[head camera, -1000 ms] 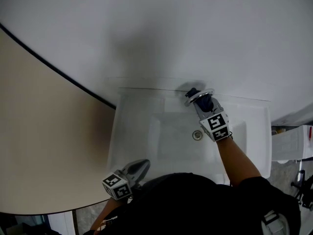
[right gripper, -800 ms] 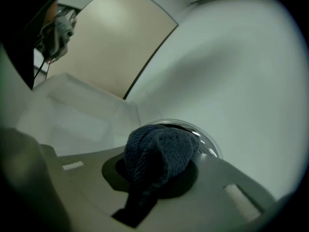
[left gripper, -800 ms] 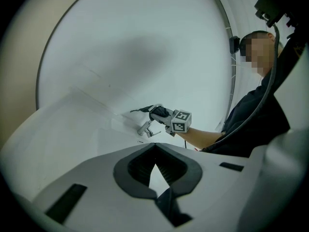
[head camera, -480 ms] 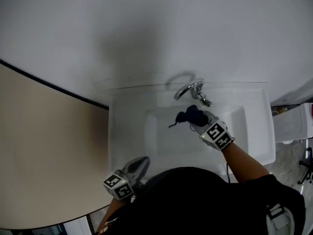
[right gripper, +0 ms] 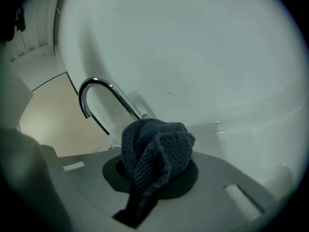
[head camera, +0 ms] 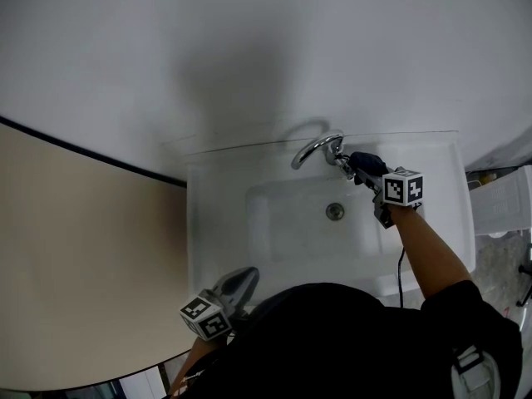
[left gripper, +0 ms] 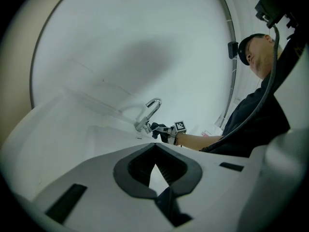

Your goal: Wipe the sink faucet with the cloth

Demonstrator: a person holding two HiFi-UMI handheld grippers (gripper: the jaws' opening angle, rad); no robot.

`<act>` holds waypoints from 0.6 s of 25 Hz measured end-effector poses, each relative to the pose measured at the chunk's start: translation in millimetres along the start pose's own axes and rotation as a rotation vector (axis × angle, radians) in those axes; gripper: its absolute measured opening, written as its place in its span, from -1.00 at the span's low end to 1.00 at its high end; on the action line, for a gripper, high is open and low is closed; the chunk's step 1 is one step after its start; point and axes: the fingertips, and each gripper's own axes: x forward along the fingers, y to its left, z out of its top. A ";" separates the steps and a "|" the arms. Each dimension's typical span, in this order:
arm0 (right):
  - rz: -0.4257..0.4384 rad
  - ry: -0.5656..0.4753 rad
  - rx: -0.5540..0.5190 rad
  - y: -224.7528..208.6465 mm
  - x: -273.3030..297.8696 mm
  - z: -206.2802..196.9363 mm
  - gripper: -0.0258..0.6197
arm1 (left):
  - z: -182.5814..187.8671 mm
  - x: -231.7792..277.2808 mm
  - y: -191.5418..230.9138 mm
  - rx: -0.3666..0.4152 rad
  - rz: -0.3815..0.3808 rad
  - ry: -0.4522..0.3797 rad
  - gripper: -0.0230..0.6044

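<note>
- Right claw (head camera: 370, 173) is clenched on the cloth (right gripper: 154, 149), a dark knitted wad bulging out past the tips, with one tail hanging back over the claw body
- The cloth sits at 3 o'clock of the faucet (head camera: 317, 150), at its base; I cannot tell whether it is touching or just beside
- Left claw (left gripper: 157, 168) is clenched on nothing, parked at the near rim of the sink (head camera: 208, 223), about 7 o'clock from the drain (head camera: 335, 212)
- Faucet: stands on the back rim, 12 o'clock of the drain. In the head view the gooseneck's long axis runs 3 to 9 o'clock, rising from the base at 3 and arching over, with the outlet at the 9 o'clock end, turned down over the basin
- Risk: the grip is on a bunched wad, so drag round the curved pipe may tug it loose into the basin
- Risk: little cloth covers the claw tips, so hard plastic may scrape the chrome
- Risk: pressing at the base may nudge the fitting there and start the water
</note>
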 end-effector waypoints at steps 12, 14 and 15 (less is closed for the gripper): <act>0.015 0.220 -0.220 19.7 -1.0 -48.4 -0.76 | -0.5 -6.7 7.0 -0.011 0.029 -0.018 -0.93; -0.047 0.170 -0.190 -5.0 -6.2 -25.9 -0.76 | -2.0 -10.4 10.6 -0.023 0.032 -0.018 -0.93; -0.053 0.164 -0.202 -9.5 -2.7 -15.6 -0.76 | -3.3 -10.2 11.2 -0.027 0.027 -0.016 -0.93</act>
